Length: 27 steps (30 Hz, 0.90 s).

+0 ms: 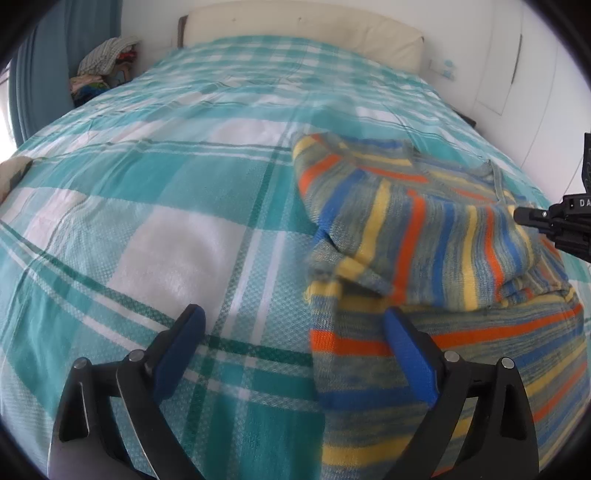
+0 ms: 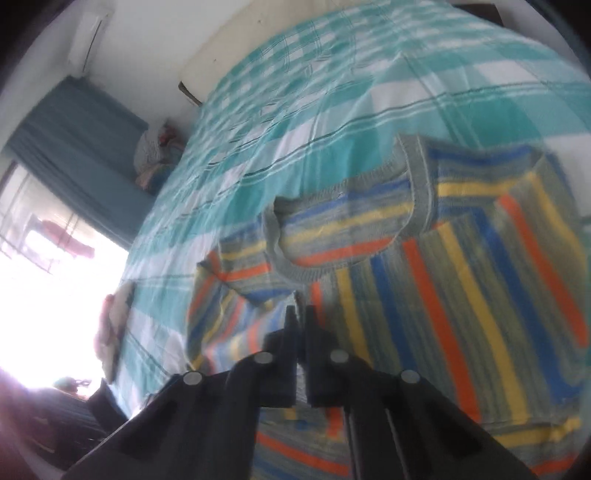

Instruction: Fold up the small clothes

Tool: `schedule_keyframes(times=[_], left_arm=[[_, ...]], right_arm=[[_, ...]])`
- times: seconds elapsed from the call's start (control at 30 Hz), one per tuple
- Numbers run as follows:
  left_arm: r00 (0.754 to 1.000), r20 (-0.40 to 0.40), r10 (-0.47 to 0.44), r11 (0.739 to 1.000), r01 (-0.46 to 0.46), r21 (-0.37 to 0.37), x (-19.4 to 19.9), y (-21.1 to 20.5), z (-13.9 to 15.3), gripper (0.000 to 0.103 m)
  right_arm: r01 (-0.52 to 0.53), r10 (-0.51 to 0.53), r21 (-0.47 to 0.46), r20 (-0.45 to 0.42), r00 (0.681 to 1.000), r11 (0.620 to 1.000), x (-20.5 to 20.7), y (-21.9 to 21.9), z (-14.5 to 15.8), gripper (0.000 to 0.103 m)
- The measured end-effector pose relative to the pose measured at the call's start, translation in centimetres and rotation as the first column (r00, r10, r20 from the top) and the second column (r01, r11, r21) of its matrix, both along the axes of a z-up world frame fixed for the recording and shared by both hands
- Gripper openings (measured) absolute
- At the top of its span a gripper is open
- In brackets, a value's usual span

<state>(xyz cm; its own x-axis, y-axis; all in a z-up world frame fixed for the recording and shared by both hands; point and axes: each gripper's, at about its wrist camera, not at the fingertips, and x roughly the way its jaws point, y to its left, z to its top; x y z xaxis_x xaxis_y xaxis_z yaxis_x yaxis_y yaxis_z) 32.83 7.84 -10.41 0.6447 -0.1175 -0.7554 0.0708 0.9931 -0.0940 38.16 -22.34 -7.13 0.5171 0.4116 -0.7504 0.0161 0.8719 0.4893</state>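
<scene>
A small knit sweater [image 1: 424, 240] with orange, blue, yellow and grey stripes lies on the teal checked bedspread [image 1: 166, 184], one part folded over its body. My left gripper [image 1: 295, 325] is open and empty, low over the sweater's left edge, with its right finger over the knit. My right gripper [image 2: 300, 312] is shut, its tips at the sweater [image 2: 461, 295] just below the grey neckline [image 2: 295, 269]. The view is blurred, so whether it pinches fabric is unclear. The right gripper also shows at the right edge of the left wrist view [image 1: 528, 216].
A cream headboard [image 1: 303, 29] stands at the far end of the bed. A pile of clothes [image 1: 103, 66] sits at the far left beside a blue curtain [image 2: 74, 122]. A bright window [image 2: 44, 258] is to the left. White wall panels [image 1: 517, 66] are on the right.
</scene>
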Motion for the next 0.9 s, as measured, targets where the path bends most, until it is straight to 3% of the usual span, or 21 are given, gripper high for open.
schedule_keyframes(times=[0.03,0.07,0.1,0.17,0.23,0.37,0.5,0.53,0.6,0.63,0.67,0.73,0.8,0.87,0.9], left_arm=[[1.000,-0.003,-0.001,1.000,0.001,0.013,0.1,-0.2,0.0,0.097],[1.000,-0.009,-0.003,1.000,0.003,0.021,0.0,-0.3,0.1,0.097],[1.000,-0.014,-0.009,1.000,0.009,0.021,-0.1,-0.3,0.3,0.097],[0.999,-0.022,-0.037,0.999,0.037,-0.001,-0.8,-0.1,0.6,0.097],[0.997,-0.027,-0.067,0.998,0.066,-0.010,-1.6,-0.1,0.8,0.097],[0.993,-0.034,-0.112,0.994,0.113,0.014,-2.7,-0.9,1.0,0.097],[0.994,-0.029,-0.109,0.992,0.111,0.052,-3.0,-1.4,0.2,0.098],[0.994,-0.027,-0.106,0.993,0.107,0.047,-3.0,-1.3,0.0,0.100],[0.995,-0.027,-0.100,0.995,0.101,0.026,-3.0,-0.9,-0.1,0.100],[0.995,-0.028,-0.098,0.995,0.098,0.016,-3.0,-0.7,-0.1,0.101],[0.995,-0.027,-0.095,0.995,0.095,0.009,-3.0,-0.5,-0.1,0.101],[0.995,-0.020,-0.095,0.995,0.095,0.001,-3.1,-0.4,-0.3,0.101],[0.995,-0.018,-0.093,0.996,0.094,0.013,-3.0,-0.7,-0.5,0.102],[0.995,-0.023,-0.093,0.995,0.093,0.027,-3.0,-0.9,-0.5,0.102],[0.996,-0.024,-0.091,0.995,0.092,0.028,-3.0,-0.8,-0.4,0.102]], right_arm=[[-0.002,0.001,-0.019,-0.047,0.999,1.000,0.4,-0.2,-0.9,0.007],[0.003,-0.005,-0.021,-0.090,0.996,1.000,0.6,-0.5,-1.7,0.020],[0.015,-0.014,0.007,-0.096,0.995,1.000,0.2,-1.1,-2.0,0.025],[0.032,-0.029,0.080,-0.042,0.999,0.996,-1.2,-2.3,-1.3,0.041],[0.004,-0.002,0.133,-0.018,1.000,0.991,-2.9,-2.7,-0.5,0.046],[-0.078,0.096,0.199,-0.087,0.992,0.977,-5.1,-1.3,-1.6,0.046],[-0.144,0.147,0.074,-0.023,0.989,0.987,-5.3,0.7,-2.6,0.046],[-0.151,0.152,0.052,-0.005,0.988,0.987,-5.1,0.9,-2.7,0.042],[-0.161,0.160,0.029,0.021,0.987,0.987,-4.9,1.3,-2.8,0.025],[-0.169,0.169,0.031,0.003,0.986,0.985,-4.8,1.4,-3.0,0.011],[-0.166,0.167,0.037,-0.028,0.986,0.985,-4.8,1.3,-3.1,0.010],[-0.146,0.149,0.048,-0.076,0.986,0.988,-5.6,0.6,-2.6,0.009],[-0.147,0.142,-0.051,-0.092,0.986,0.988,-6.4,0.5,-1.6,0.009],[-0.145,0.132,-0.139,-0.100,0.986,0.980,-6.5,0.8,-1.7,0.018],[-0.150,0.134,-0.136,-0.121,0.984,0.979,-6.3,0.9,-2.1,0.022]])
